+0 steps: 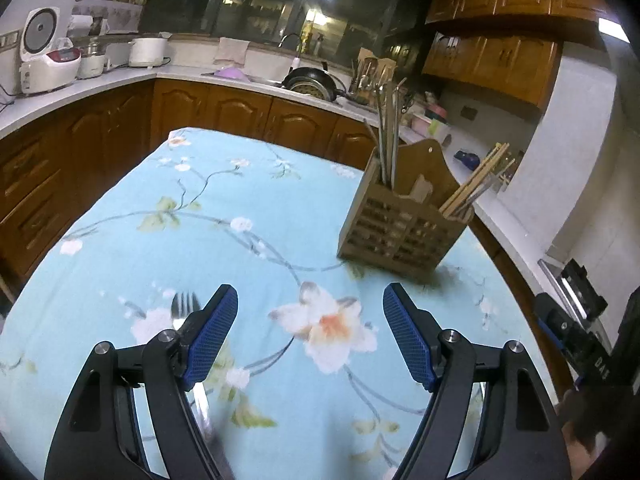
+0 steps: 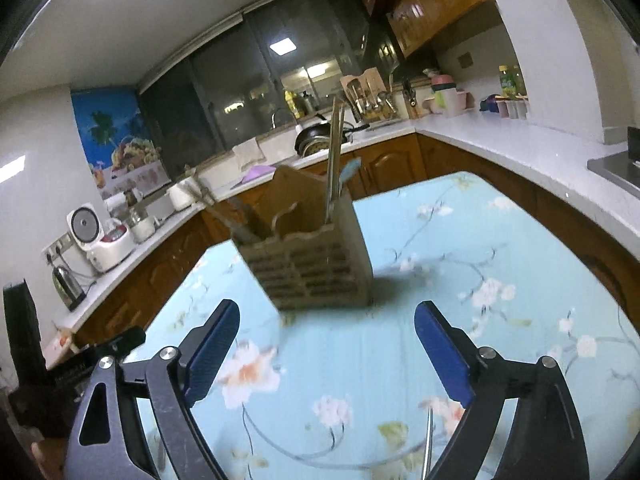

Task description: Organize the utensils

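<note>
Blue-padded and spread wide with nothing between its jaws, the left gripper [image 1: 310, 334] is seen low in the left wrist view above a pale blue floral tablecloth [image 1: 248, 208]. A silver metal fork [image 1: 185, 307] lies partly hidden behind the left finger at lower left, its long axis running roughly toward the camera, while the slatted wooden utensil holder [image 1: 404, 224] stands at right of centre. In the right wrist view the right gripper [image 2: 327, 344] is likewise wide and empty; the holder is seen at centre, and a thin metal utensil [image 2: 428, 446] lies by the right finger at lower right. The fork is judged nearer the left gripper.
</note>
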Tool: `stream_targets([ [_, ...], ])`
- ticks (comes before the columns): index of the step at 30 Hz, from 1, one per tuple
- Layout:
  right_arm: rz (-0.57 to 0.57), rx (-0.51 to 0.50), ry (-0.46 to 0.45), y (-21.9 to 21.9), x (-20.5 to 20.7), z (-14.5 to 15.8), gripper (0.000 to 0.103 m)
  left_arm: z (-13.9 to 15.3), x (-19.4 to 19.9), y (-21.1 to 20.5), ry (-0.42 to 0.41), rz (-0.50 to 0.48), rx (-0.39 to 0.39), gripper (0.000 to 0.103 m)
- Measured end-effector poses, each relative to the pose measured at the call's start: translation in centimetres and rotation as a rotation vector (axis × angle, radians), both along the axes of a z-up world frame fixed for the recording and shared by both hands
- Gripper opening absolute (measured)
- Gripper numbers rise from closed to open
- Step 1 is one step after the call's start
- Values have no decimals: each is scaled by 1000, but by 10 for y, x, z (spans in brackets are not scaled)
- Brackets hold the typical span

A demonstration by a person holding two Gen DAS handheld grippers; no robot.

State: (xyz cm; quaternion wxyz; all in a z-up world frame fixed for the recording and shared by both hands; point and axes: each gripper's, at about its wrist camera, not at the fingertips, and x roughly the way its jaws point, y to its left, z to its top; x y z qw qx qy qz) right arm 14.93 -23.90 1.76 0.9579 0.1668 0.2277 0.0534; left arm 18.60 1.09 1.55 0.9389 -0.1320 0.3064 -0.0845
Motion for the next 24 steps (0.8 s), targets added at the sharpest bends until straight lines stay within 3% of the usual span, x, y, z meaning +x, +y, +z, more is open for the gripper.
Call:
stream_targets([
  [6, -2, -34, 1, 5, -24, -13, 91, -3, -31, 0, -30, -3, 45, 77],
  [11, 7, -83, -41, 11, -49, -7, 92, 4, -62, -3, -97, -12, 92, 80],
  [17, 7, -166, -191, 19, -96, 16, 103, 18, -107, -3, -235, 9, 144, 103],
  [24, -16, -241, -301, 25, -137, 12, 103, 7, -139, 3, -293, 60, 190, 103],
])
